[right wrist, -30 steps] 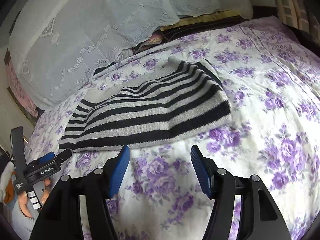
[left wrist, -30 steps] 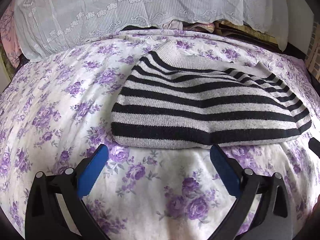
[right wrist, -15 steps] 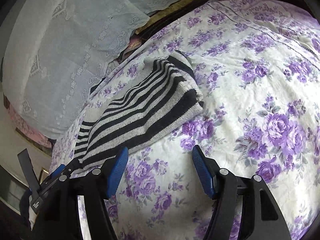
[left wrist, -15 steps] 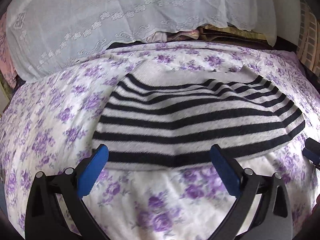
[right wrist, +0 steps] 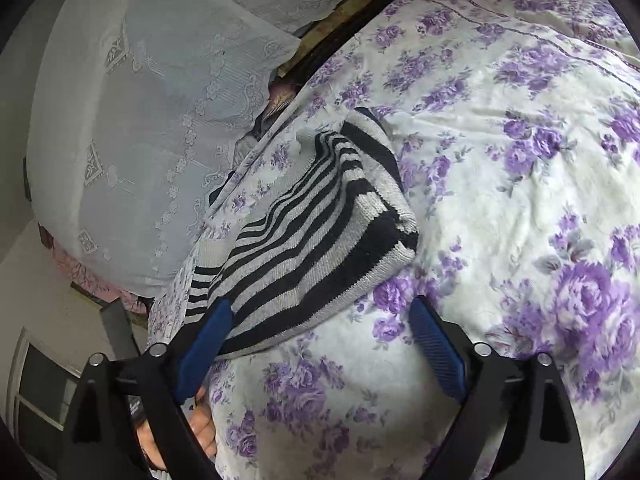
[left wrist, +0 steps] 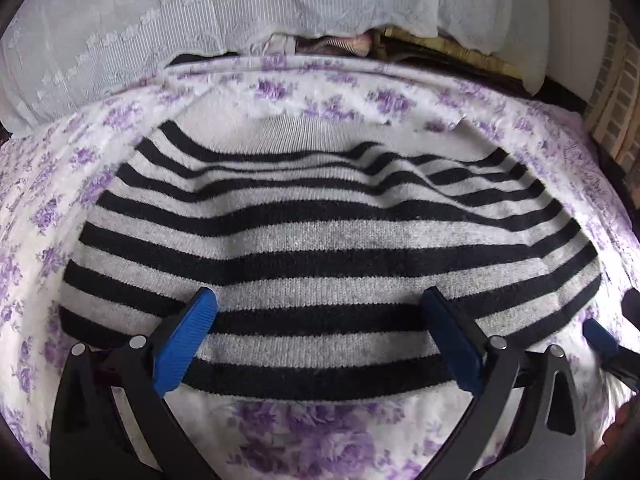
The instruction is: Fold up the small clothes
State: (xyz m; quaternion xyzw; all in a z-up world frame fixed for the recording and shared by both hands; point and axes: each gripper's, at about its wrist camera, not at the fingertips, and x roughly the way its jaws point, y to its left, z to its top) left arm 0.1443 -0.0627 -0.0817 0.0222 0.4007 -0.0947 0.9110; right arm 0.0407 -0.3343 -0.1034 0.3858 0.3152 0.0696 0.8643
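A folded black and grey striped sweater [left wrist: 320, 240] lies flat on the floral bedspread [left wrist: 312, 432]. My left gripper [left wrist: 320, 320] is open and low over the sweater's near edge, its blue pads [left wrist: 188, 340] wide apart above the stripes. In the right wrist view the sweater [right wrist: 312, 248] lies to the upper left, its corner between the fingers. My right gripper [right wrist: 320, 340] is open at the sweater's right end, its left pad [right wrist: 204, 344] over the hem. The tip of the right gripper shows at the left view's right edge [left wrist: 600, 340].
A white lace cover [left wrist: 240, 20] drapes over a pile at the bed's far side, with folded fabrics [left wrist: 420, 48] under it. The bedspread [right wrist: 520, 200] stretches wide to the right of the sweater. A hand [right wrist: 200, 428] shows low left in the right view.
Both grippers have moved forward and down to the sweater. The left now hovers over its near edge; the right has swung to its right end. Both stay open.
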